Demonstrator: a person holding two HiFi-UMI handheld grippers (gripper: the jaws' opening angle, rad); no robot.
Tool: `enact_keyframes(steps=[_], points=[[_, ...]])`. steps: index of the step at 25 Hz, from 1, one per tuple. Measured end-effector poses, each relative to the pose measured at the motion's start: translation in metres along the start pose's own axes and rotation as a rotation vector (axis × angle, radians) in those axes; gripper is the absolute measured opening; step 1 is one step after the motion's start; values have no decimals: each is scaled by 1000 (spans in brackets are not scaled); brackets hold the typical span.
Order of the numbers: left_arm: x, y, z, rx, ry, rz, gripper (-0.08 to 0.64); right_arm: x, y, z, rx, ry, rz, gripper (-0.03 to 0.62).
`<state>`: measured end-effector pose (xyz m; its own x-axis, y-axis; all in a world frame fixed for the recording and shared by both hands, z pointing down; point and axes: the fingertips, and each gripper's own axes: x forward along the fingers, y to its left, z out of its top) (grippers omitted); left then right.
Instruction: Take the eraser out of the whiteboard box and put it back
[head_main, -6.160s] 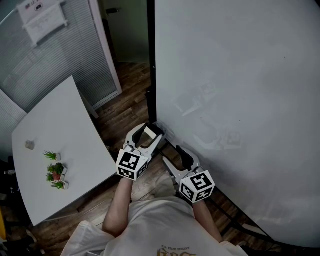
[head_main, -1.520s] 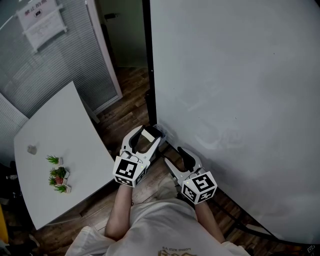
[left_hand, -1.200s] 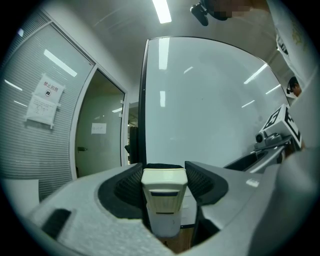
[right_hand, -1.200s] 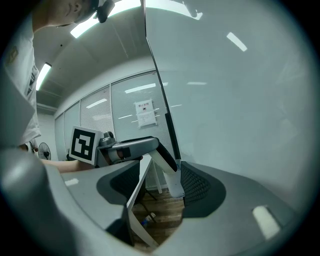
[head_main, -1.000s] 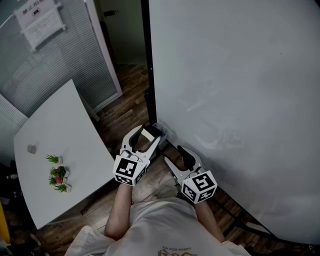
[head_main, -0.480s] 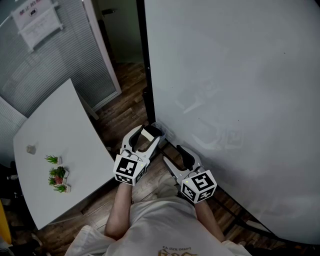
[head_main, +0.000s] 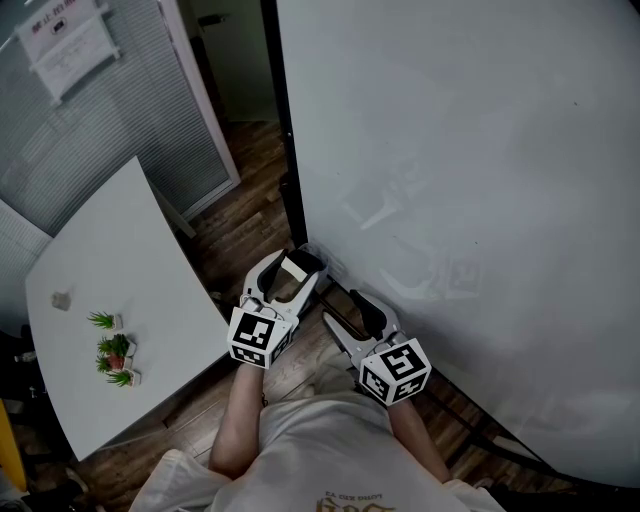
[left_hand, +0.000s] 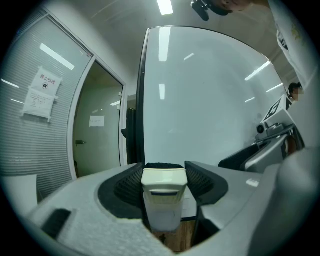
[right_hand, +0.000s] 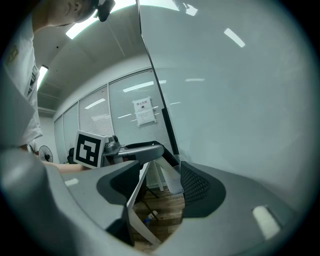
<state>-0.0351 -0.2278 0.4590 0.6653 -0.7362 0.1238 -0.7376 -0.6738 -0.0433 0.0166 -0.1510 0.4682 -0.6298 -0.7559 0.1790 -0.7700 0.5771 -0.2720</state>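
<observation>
The left gripper (head_main: 294, 272) holds the cream eraser (head_main: 296, 266) at the centre of the head view, just off the lower left corner of the whiteboard (head_main: 470, 150). In the left gripper view the eraser (left_hand: 164, 192) stands upright between the fingers (left_hand: 205, 181), which press on both its sides at a middling width. I cannot make out the whiteboard box in any view.

The right gripper (head_main: 352, 314) sits just to the lower right, close along the board's bottom edge. Its fingers (right_hand: 197, 187) stand wide with nothing gripped.

The board's dark frame (head_main: 283, 150) runs down the middle of the frame. The white desk (head_main: 110, 250) fills the left, and its near edge comes close to the left gripper's marker cube (head_main: 255, 335). A narrow strip of wooden floor (head_main: 245, 220) between desk edge and frame is the only open lane. Small potted plants (head_main: 112, 348) sit at the desk's lower left, well apart from both grippers.
</observation>
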Motion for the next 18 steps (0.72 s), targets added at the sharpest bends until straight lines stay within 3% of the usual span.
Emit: enact_keyframes(steps=[18], points=[[15,-1,-18,-37,45,-32,264,2,-6,-6,14,18,-6,261]])
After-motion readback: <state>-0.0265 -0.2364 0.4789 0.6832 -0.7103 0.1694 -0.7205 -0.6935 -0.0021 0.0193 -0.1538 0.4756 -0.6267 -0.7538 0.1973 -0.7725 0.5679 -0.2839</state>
